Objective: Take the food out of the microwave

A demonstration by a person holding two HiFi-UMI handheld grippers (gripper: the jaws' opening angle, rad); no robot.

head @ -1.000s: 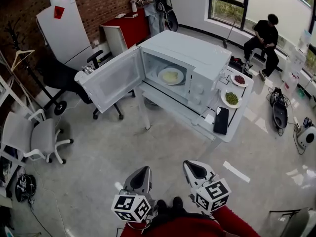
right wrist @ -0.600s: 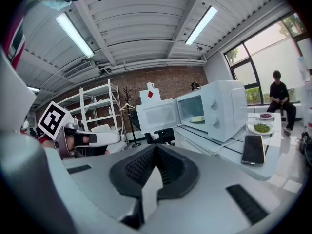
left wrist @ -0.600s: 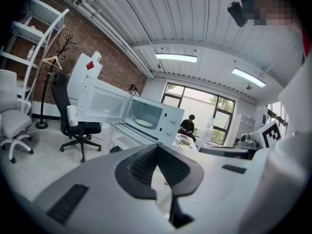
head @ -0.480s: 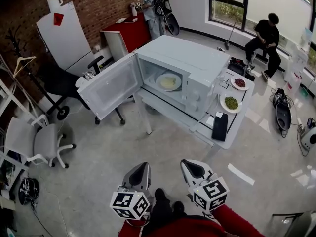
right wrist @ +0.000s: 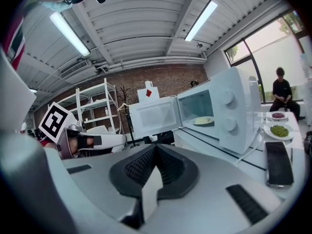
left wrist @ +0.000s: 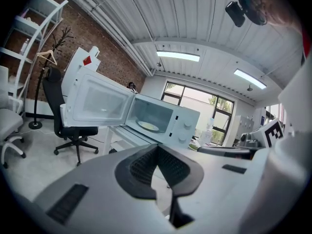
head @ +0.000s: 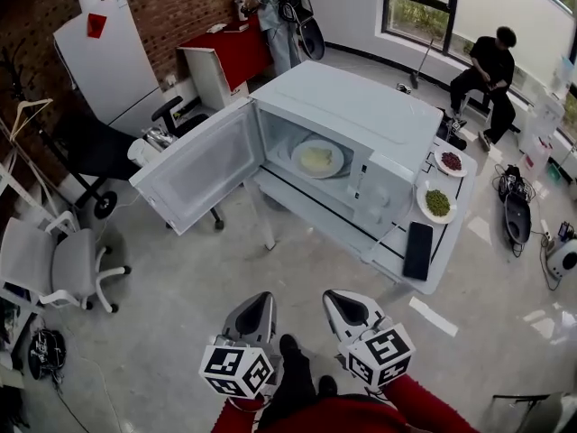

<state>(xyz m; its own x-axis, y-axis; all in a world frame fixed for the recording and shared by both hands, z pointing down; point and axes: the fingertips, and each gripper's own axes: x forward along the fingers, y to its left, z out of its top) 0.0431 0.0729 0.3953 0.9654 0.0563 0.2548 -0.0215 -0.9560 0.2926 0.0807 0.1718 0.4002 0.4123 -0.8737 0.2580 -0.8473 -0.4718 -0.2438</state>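
Two hand-held grippers sit low in the head view, the left gripper (head: 263, 300) and the right gripper (head: 334, 299), each carrying a cube (head: 237, 371) printed with black-and-white square markers. Both sets of jaws are pressed together with nothing between them, well apart from the microwave (head: 361, 115). That white microwave stands on a white table (head: 440, 276) with its door (head: 203, 165) swung wide to the left. Inside it rests a white plate of pale yellow food (head: 316, 159). On the table beside the microwave lie a plate of green food (head: 437, 203), a plate of red food (head: 451, 161) and a black phone (head: 418, 250). A tall white cabinet (head: 99, 52) at the brick wall bears a red diamond label (head: 96, 24), its print too small to read
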